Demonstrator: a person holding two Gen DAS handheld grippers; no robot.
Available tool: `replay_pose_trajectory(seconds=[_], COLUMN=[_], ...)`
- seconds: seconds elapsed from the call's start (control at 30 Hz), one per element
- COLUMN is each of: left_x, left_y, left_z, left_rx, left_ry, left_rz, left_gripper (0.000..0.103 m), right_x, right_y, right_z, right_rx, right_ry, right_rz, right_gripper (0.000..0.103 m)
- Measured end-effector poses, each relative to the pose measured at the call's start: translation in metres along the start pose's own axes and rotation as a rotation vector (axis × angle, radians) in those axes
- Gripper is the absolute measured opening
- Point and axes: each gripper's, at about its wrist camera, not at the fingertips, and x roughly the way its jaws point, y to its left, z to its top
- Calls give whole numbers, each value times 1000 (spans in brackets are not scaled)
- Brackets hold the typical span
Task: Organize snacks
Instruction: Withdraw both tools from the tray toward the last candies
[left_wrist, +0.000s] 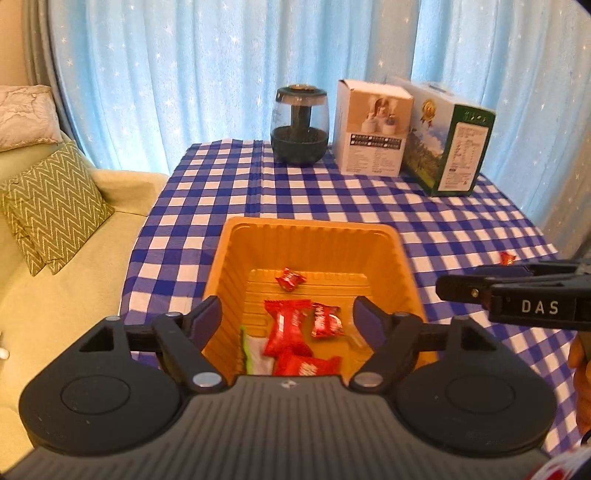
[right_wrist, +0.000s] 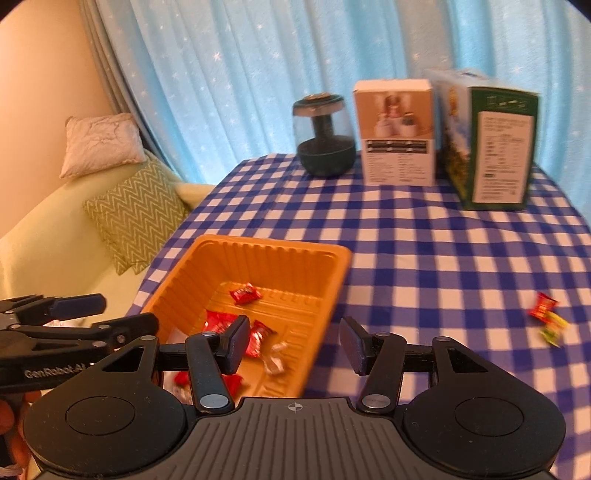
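both grippers' fingers are spread and empty: left gripper (left_wrist: 287, 319) over the orange tray (left_wrist: 406, 273) holding red snacks (left_wrist: 286, 326), right gripper (right_wrist: 294, 341) at its rim. one loose snack (right_wrist: 542, 305) lies apart on the checked surface (right_wrist: 424, 236).

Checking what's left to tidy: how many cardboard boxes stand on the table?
2. A white box stands at the table's far edge beside the dark jar; a green box stands right of it, close against it. None appear hidden.
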Motion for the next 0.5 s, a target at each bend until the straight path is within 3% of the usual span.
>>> replay_pose_trajectory(seconds=[0.5], left_x=[-75], left_y=[-69], left_z=[-37], left_rx=[-56], left_ry=[-24], left_rz=[-38], left_gripper=[81], right_x=[-110], right_y=[-44], right_z=[-51], right_rx=[48], right_ry=[-26], right_rz=[-102], right_gripper=[59])
